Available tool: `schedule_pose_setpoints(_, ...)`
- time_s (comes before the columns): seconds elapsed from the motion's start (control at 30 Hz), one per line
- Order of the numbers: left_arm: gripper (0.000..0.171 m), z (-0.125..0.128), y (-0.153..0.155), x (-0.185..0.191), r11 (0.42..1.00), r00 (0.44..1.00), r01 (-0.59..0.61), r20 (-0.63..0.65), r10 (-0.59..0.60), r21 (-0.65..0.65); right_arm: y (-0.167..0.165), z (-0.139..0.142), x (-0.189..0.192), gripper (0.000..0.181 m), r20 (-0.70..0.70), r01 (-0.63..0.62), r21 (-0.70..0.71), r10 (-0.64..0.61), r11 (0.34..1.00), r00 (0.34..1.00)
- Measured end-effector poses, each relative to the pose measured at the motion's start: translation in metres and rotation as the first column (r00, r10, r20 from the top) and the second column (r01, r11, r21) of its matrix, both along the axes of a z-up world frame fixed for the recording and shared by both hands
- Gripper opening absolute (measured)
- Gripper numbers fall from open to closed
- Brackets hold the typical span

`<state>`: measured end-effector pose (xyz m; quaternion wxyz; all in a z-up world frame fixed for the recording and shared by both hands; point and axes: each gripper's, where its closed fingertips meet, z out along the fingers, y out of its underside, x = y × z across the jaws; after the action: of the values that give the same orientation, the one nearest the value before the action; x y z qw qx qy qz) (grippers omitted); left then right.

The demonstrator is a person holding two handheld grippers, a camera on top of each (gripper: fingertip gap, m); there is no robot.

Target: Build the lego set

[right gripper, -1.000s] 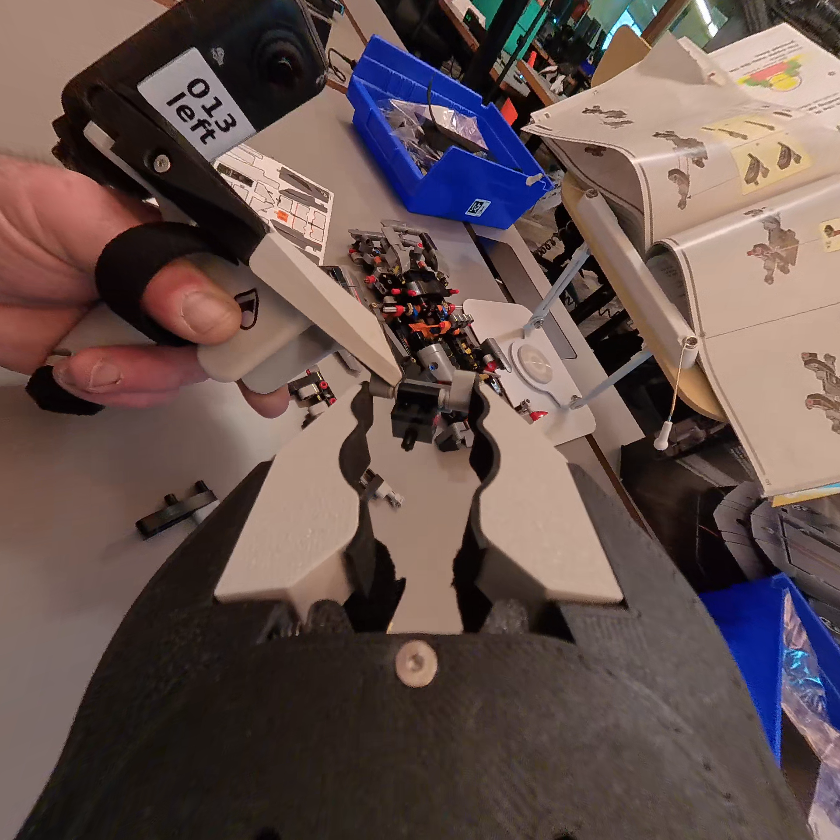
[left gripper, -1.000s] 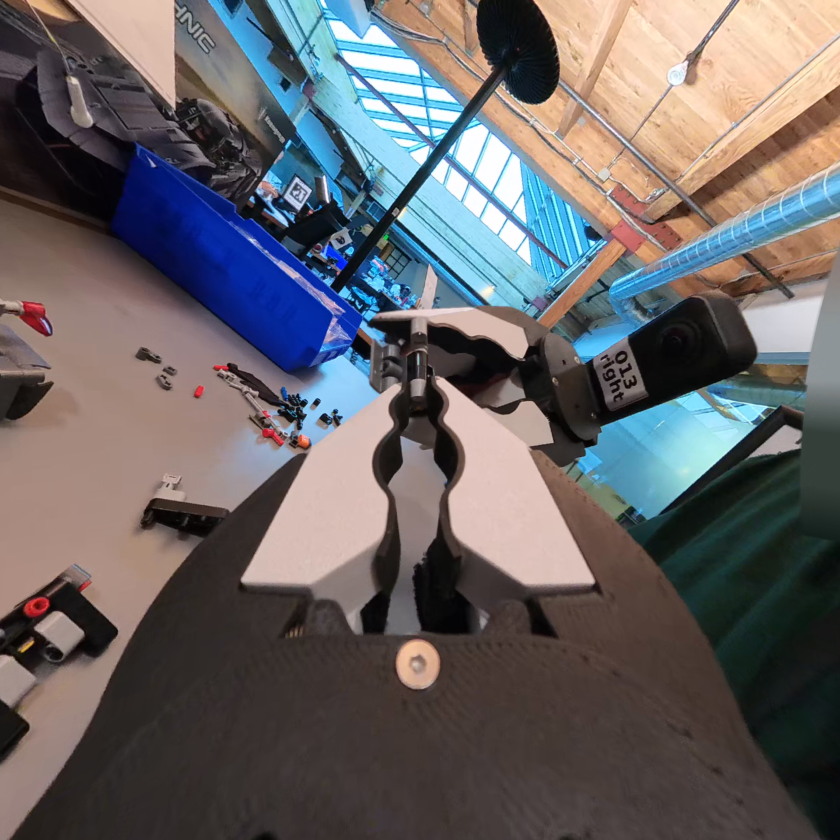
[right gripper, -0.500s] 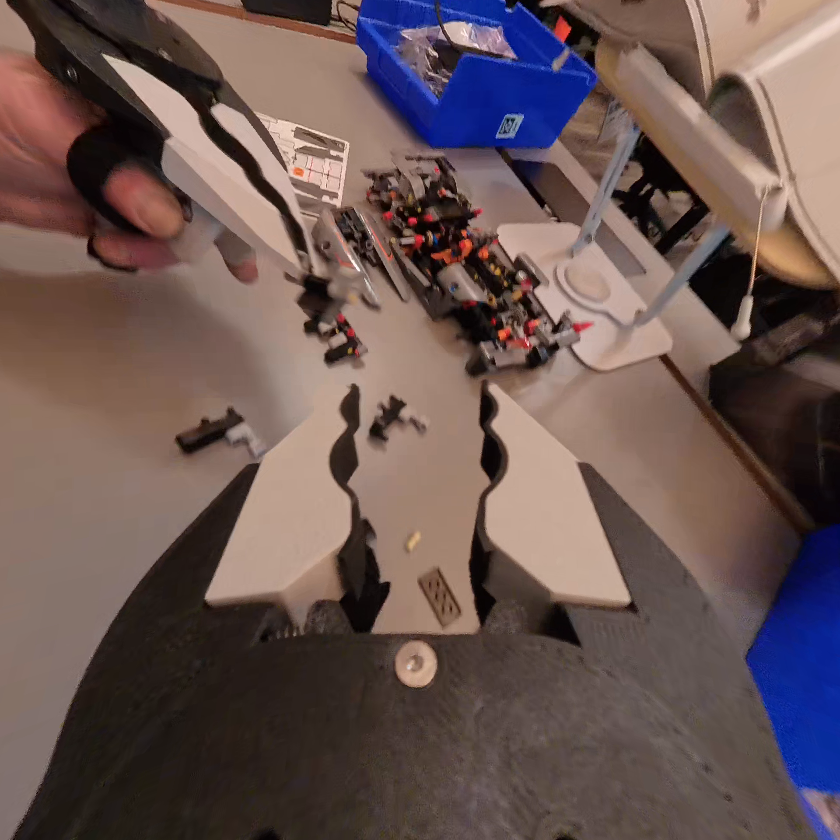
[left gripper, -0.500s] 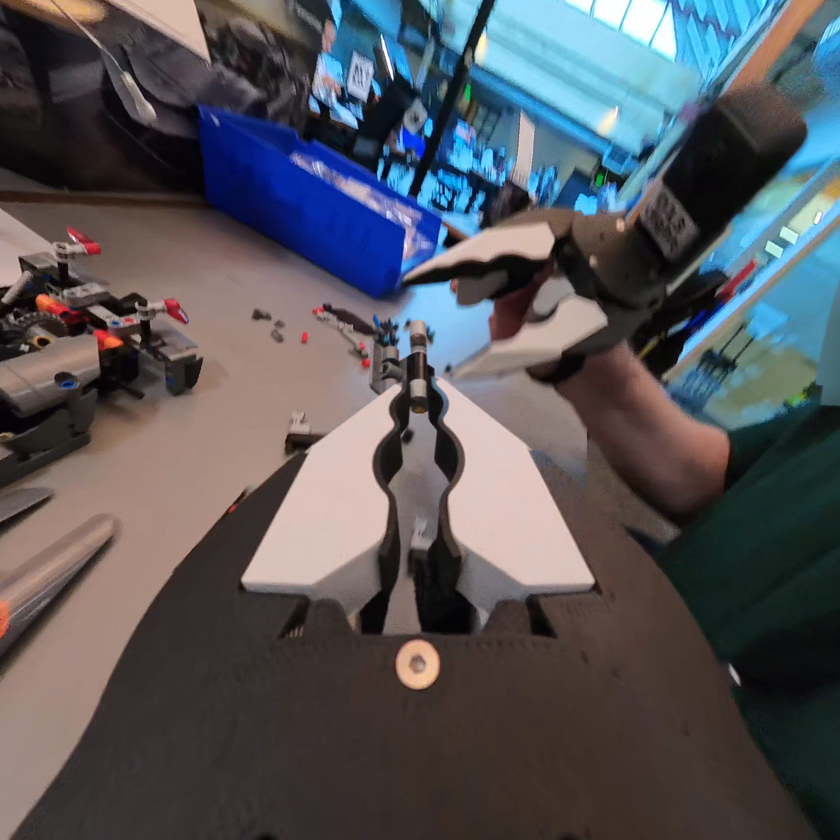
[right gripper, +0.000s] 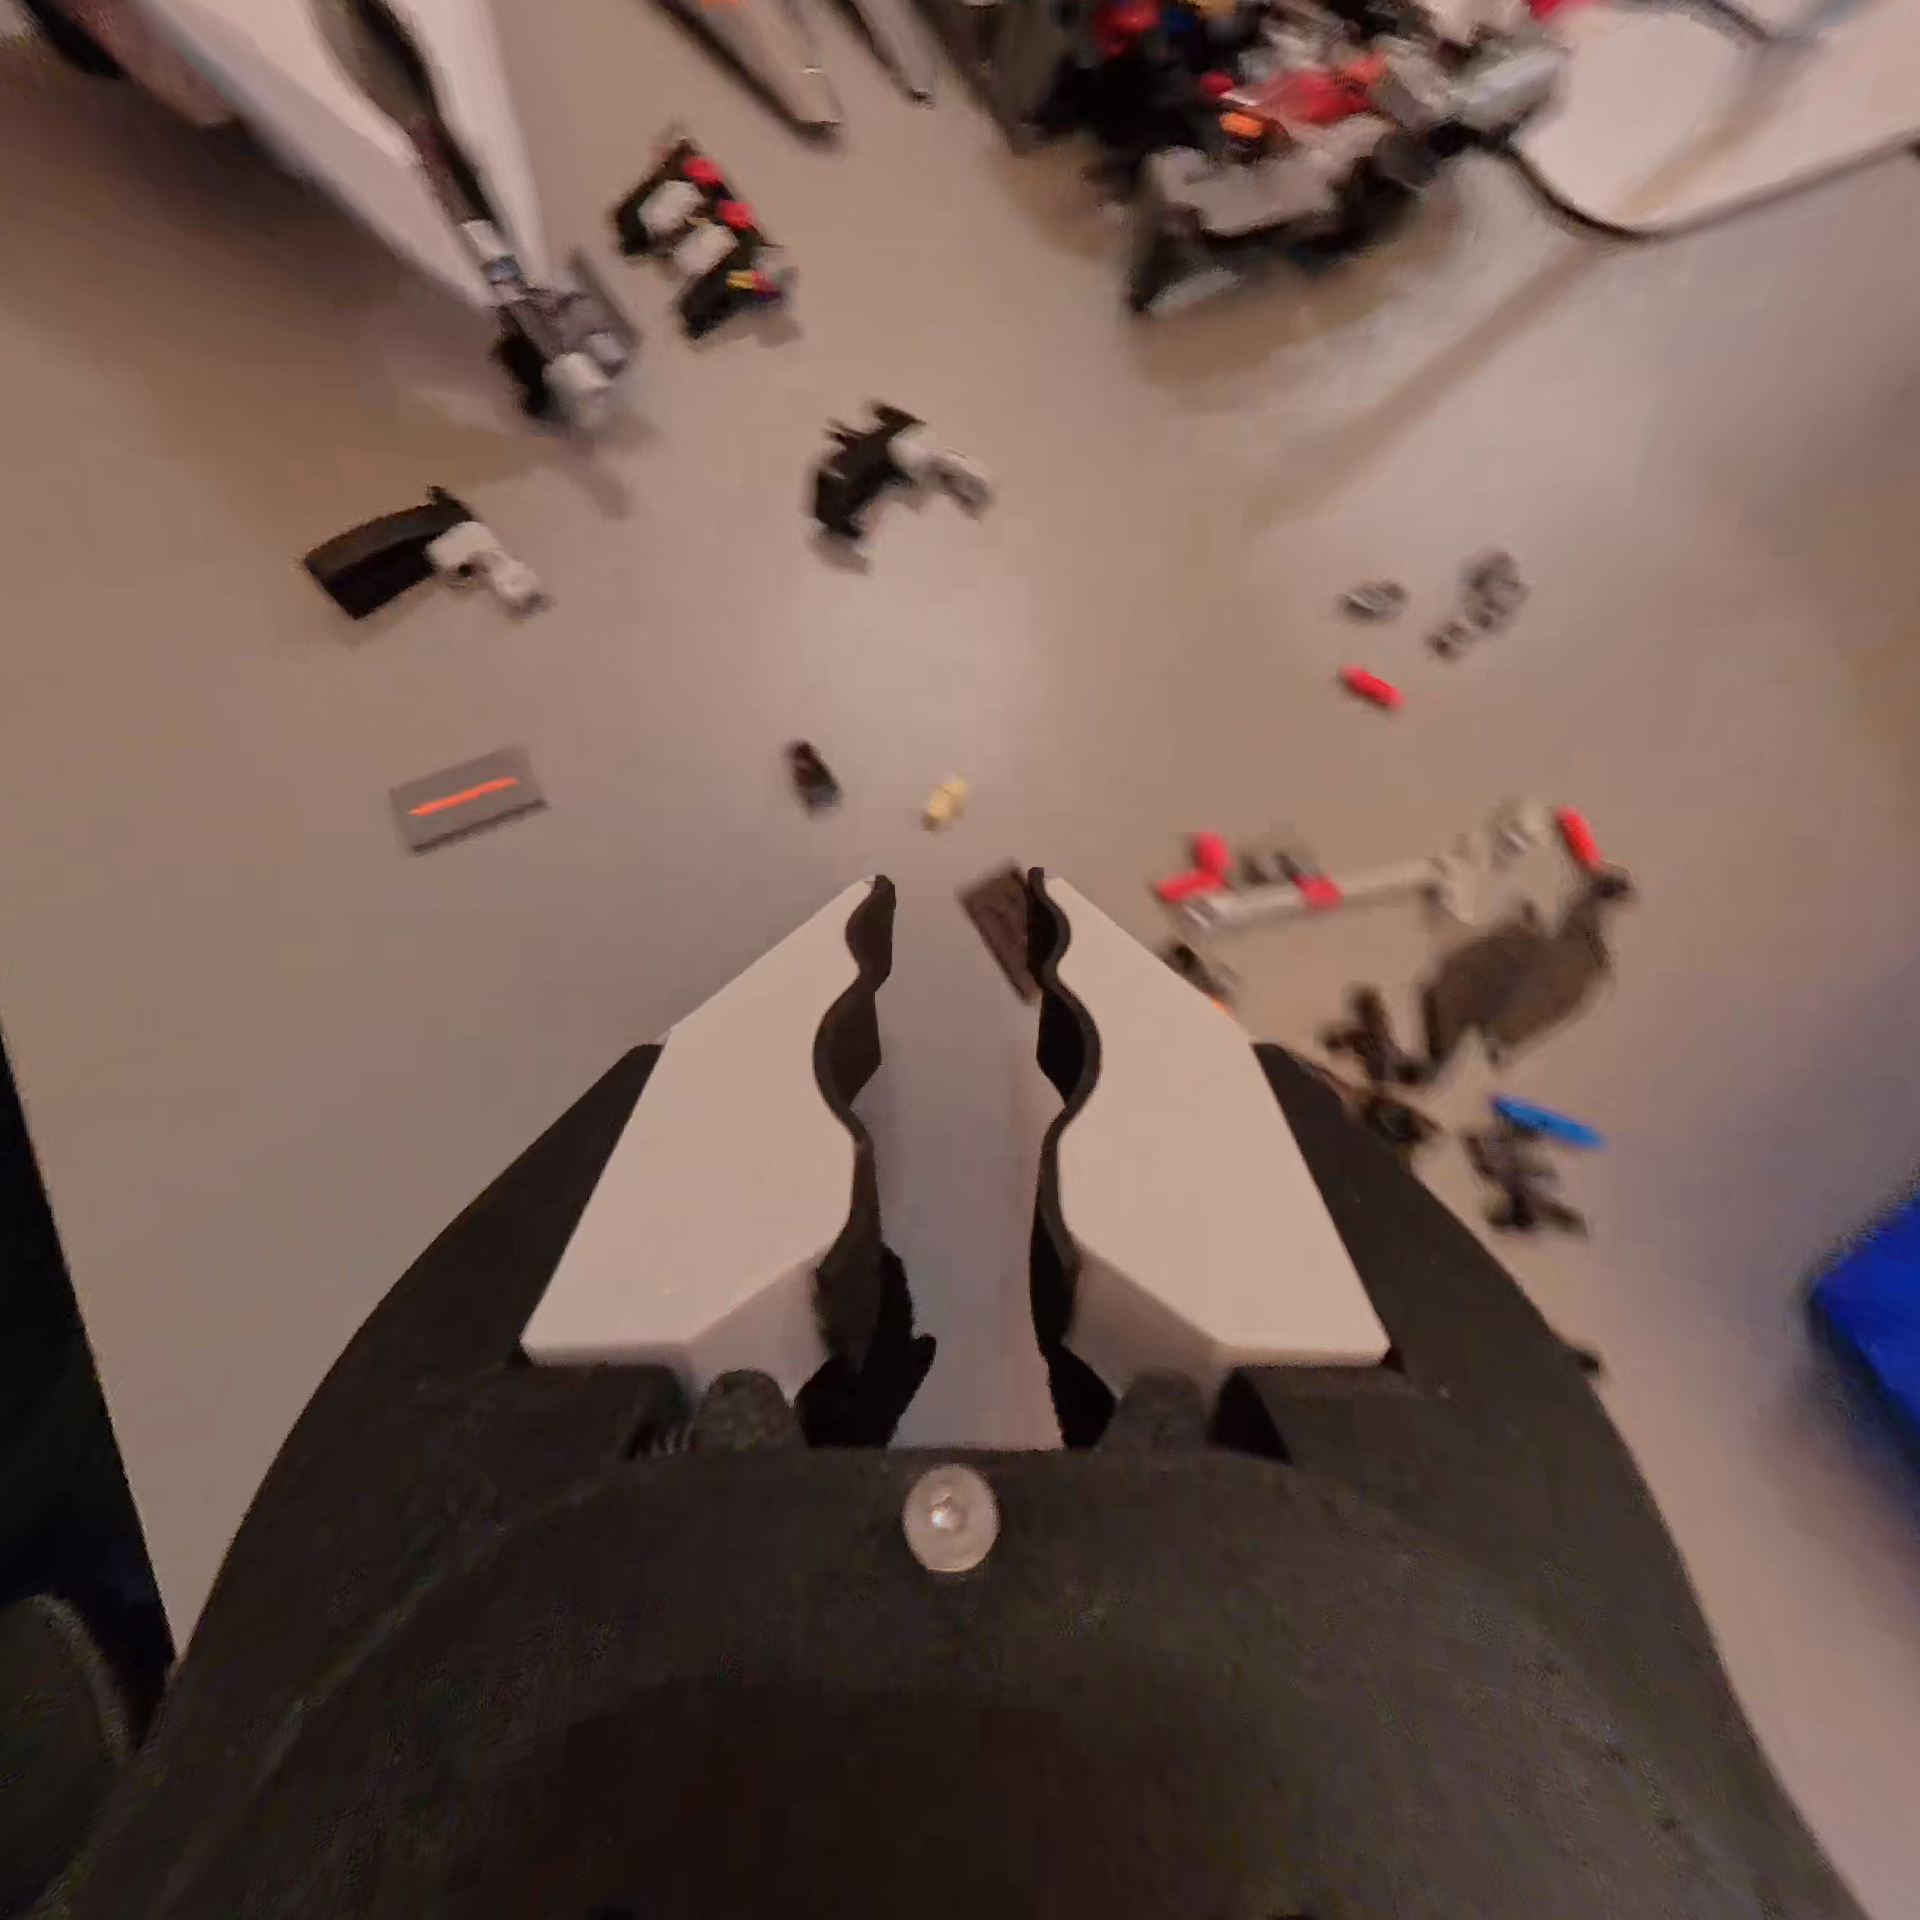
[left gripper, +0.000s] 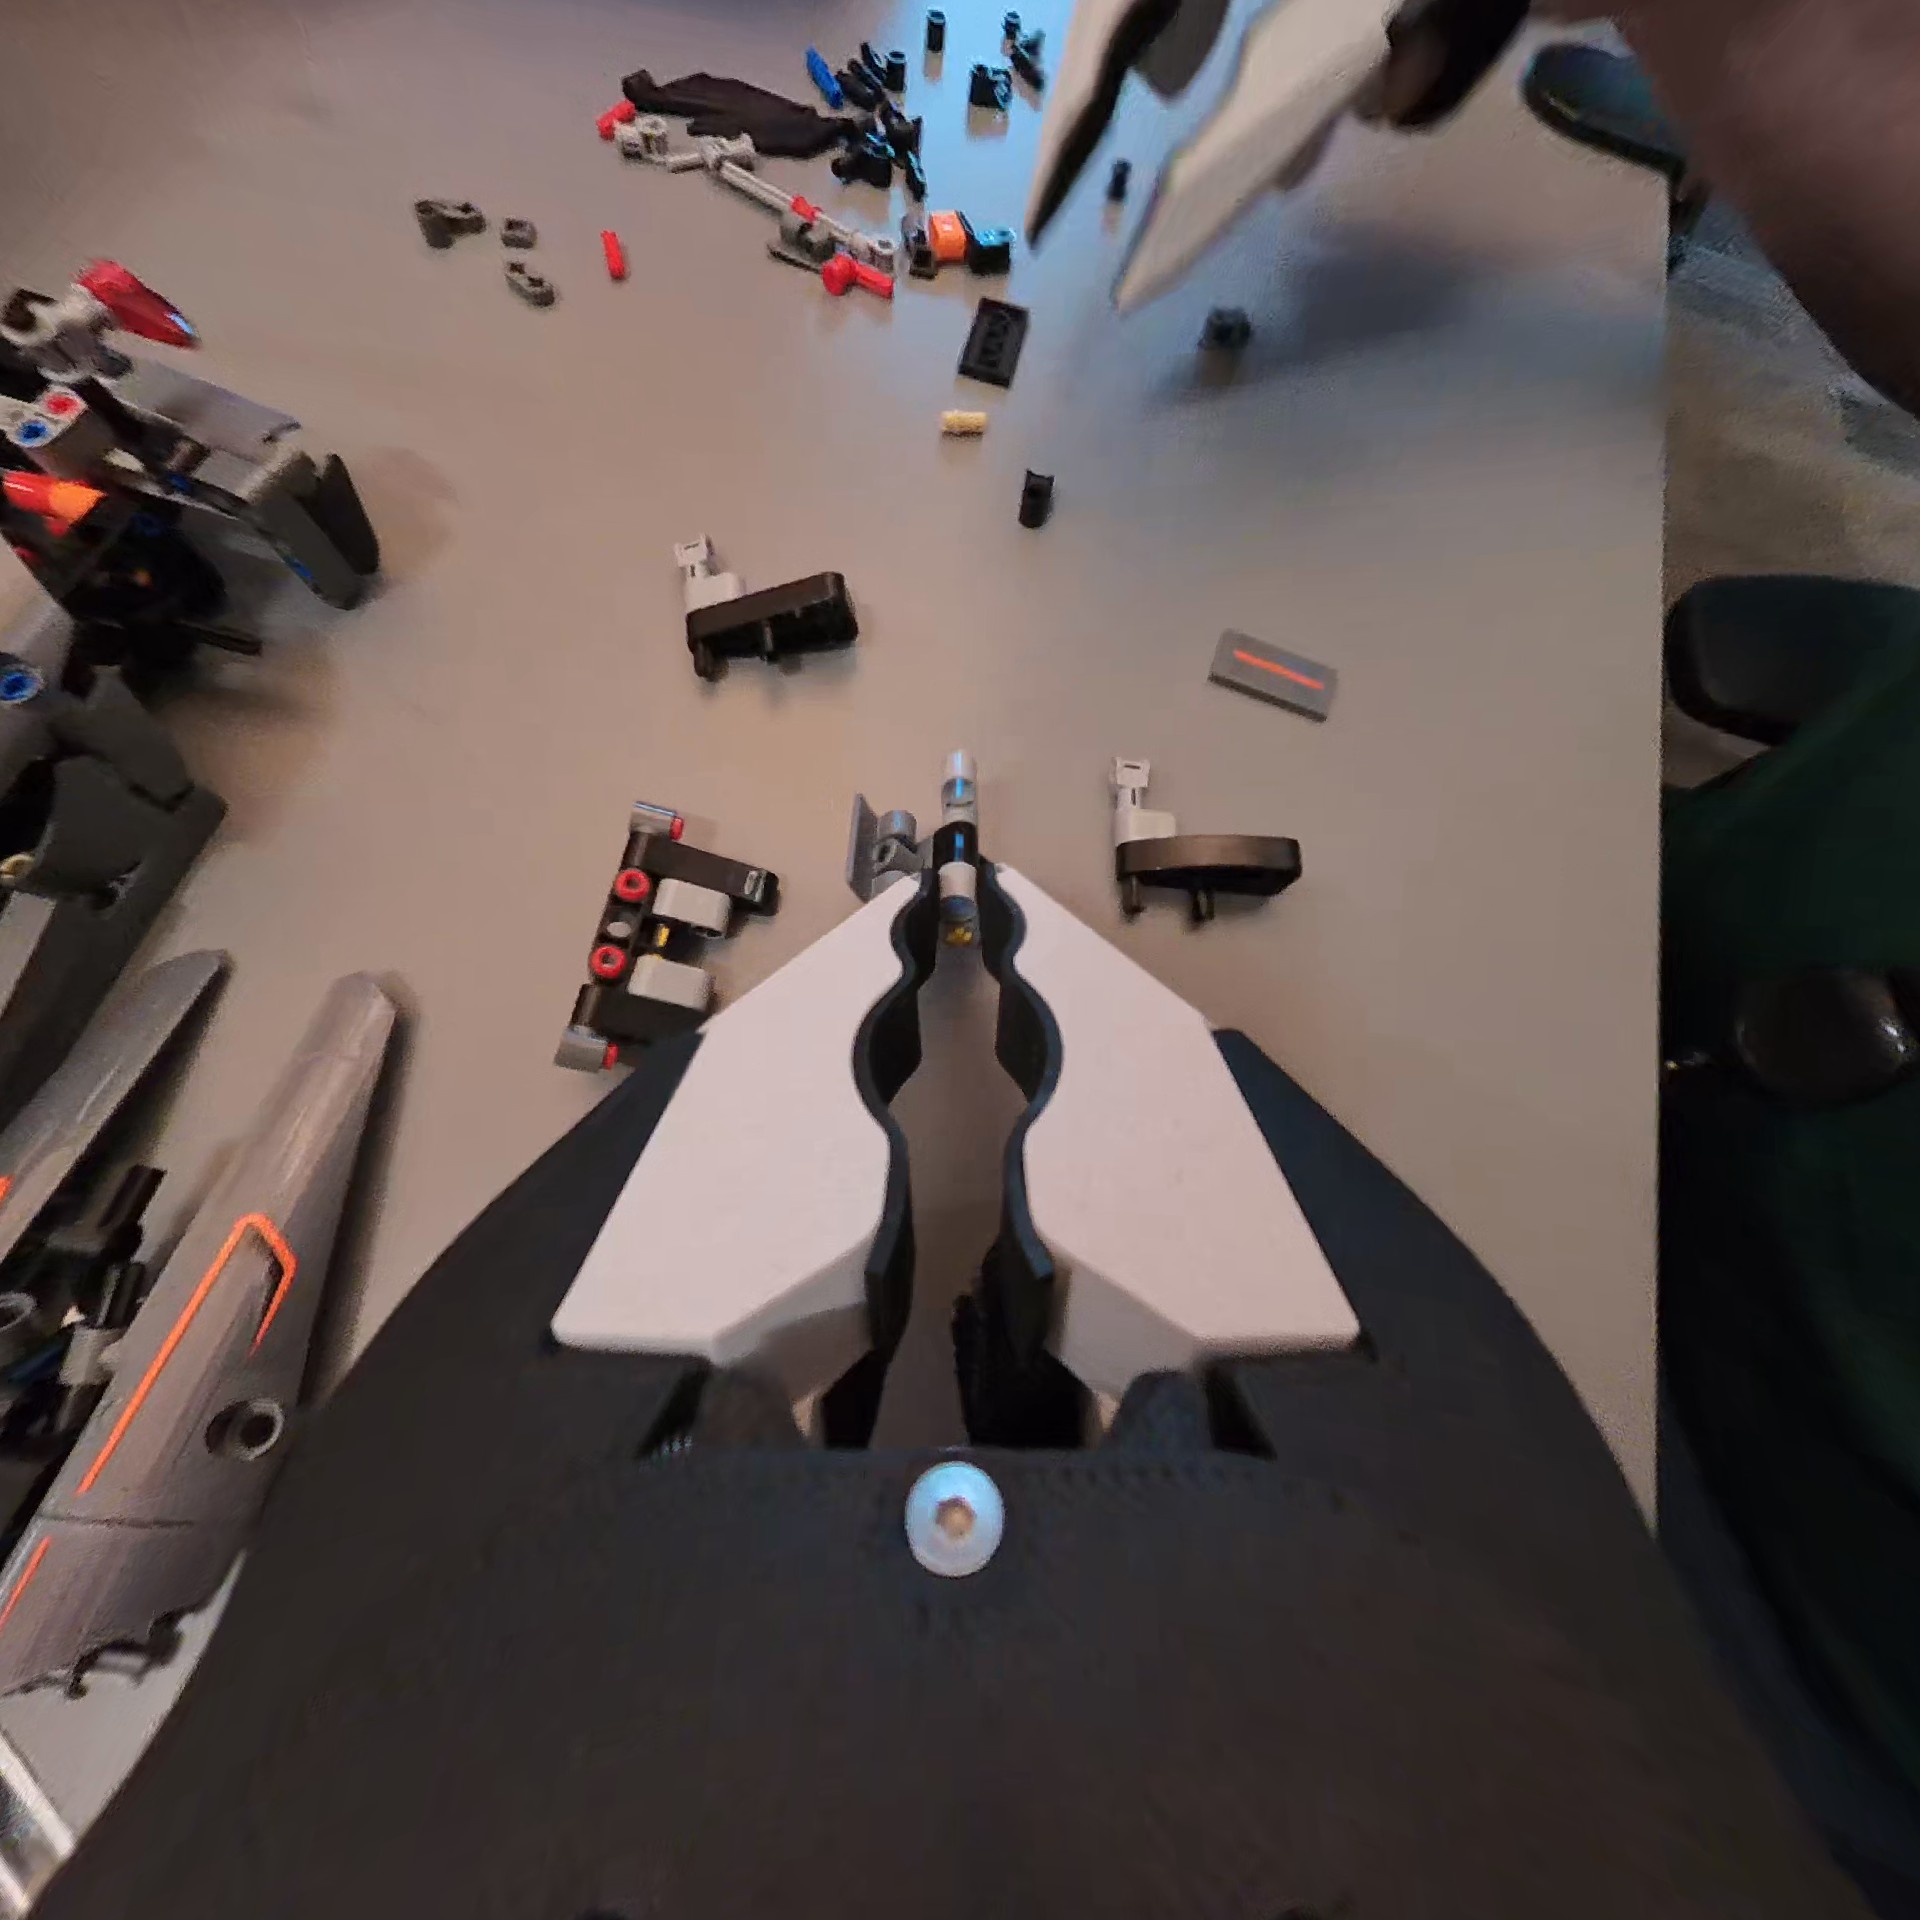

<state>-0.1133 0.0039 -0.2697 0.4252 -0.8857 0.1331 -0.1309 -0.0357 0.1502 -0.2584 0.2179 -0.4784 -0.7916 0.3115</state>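
My left gripper (left gripper: 956, 883) is shut on a small grey and black lego assembly (left gripper: 940, 831) with a grey side piece, held above the grey table (left gripper: 468, 727). My right gripper (right gripper: 956, 894) is open and empty, pointing down at the table just left of a small black plate (right gripper: 997, 925). The right gripper also shows at the top of the left wrist view (left gripper: 1164, 166). The left gripper with its piece shows at the upper left of the right wrist view (right gripper: 520, 301). The partly built model (left gripper: 125, 488) lies at the left; in the right wrist view it (right gripper: 1299, 166) is at the top.
Loose pieces lie scattered: black-and-grey sub-assemblies (left gripper: 769, 613) (left gripper: 1195, 852) (left gripper: 665, 935), a grey tile with an orange line (left gripper: 1273, 675), a tan pin (left gripper: 961, 421), red and black pins (left gripper: 862, 156). Long grey panels (left gripper: 208, 1299) lie at the left. The table edge (left gripper: 1662, 727) runs on the right. Spacing between my two grippers at the tips: around 20 cm. Measured from the fingertips, the small black plate (right gripper: 997, 925) is 4 cm or so from the right gripper and 20 cm from the left. My left wrist view (left gripper: 1004, 356) looks at it from another angle. Left tips and right tips are each some 20 cm from the partly built model (left gripper: 125, 488). My right wrist view (right gripper: 1230, 148) looks at it from another angle.
Both grippers have tipped down from facing each other to pointing at the table. The right gripper let go of the assembly and drew away open; the left still holds it.
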Motion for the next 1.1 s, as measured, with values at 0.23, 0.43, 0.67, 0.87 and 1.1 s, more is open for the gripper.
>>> schedule_pose_setpoints(0.23, 0.015, -0.001, 0.000, -0.001, 0.999, 0.998, 0.034, -0.044, -0.033, 0.009, 0.070, -0.002, 0.022, 0.023, 0.025, 0.150, 0.083, -0.153, 0.985, 0.988)
schedule_pose_setpoints(0.43, 0.021, 0.001, -0.002, -0.004, 0.999, 0.999, -0.008, -0.054, 0.010, 0.033, 0.096, -0.024, 0.015, 0.018, 0.090, 0.131, 0.127, -0.142, 0.983, 0.986)
schedule_pose_setpoints(0.67, 0.022, 0.003, -0.005, -0.010, 0.998, 0.997, -0.041, -0.058, 0.043, 0.036, 0.095, -0.035, 0.001, 0.018, 0.095, 0.027, 0.163, -0.043, 0.986, 0.995)
schedule_pose_setpoints(0.87, 0.021, 0.007, -0.005, -0.009, 0.998, 0.997, -0.044, -0.064, 0.047, 0.042, 0.094, -0.036, -0.004, 0.014, 0.100, -0.084, 0.142, 0.070, 0.986, 0.993)
schedule_pose_setpoints(1.1, 0.020, 0.010, -0.008, -0.010, 0.996, 0.995, -0.066, -0.068, 0.069, 0.054, 0.084, -0.038, 0.003, 0.004, 0.125, -0.088, 0.066, 0.080, 0.994, 0.989)
